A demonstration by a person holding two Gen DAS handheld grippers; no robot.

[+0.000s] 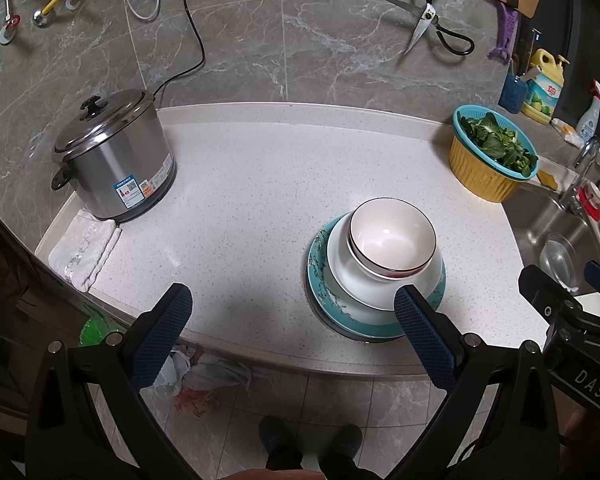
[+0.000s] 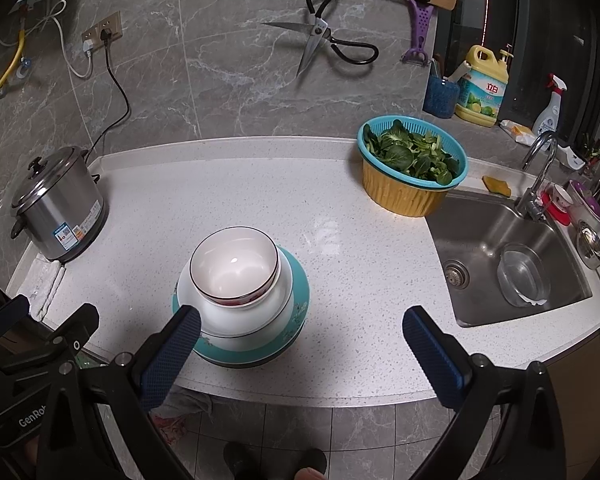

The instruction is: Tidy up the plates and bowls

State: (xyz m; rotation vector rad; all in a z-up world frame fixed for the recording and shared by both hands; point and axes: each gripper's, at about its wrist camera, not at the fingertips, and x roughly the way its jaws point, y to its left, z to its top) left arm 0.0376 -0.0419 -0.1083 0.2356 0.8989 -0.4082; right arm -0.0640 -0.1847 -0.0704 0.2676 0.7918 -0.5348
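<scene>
Left gripper (image 1: 294, 312) wide open, empty; right gripper (image 2: 302, 334) likewise. Pink bowl (image 1: 392, 236) nested in white bowl (image 1: 356, 276) on teal plate (image 1: 320, 284), near countertop (image 1: 240, 184) front edge.

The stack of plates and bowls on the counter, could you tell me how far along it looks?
Done: small bowl nested in white bowl on teal plate. In hand: nothing; left gripper and right gripper are open. Left: possibly the glass bowl in the sink.

Steel cooker (image 1: 114, 156), greens basket (image 2: 412, 168), perhaps spinach.
</scene>
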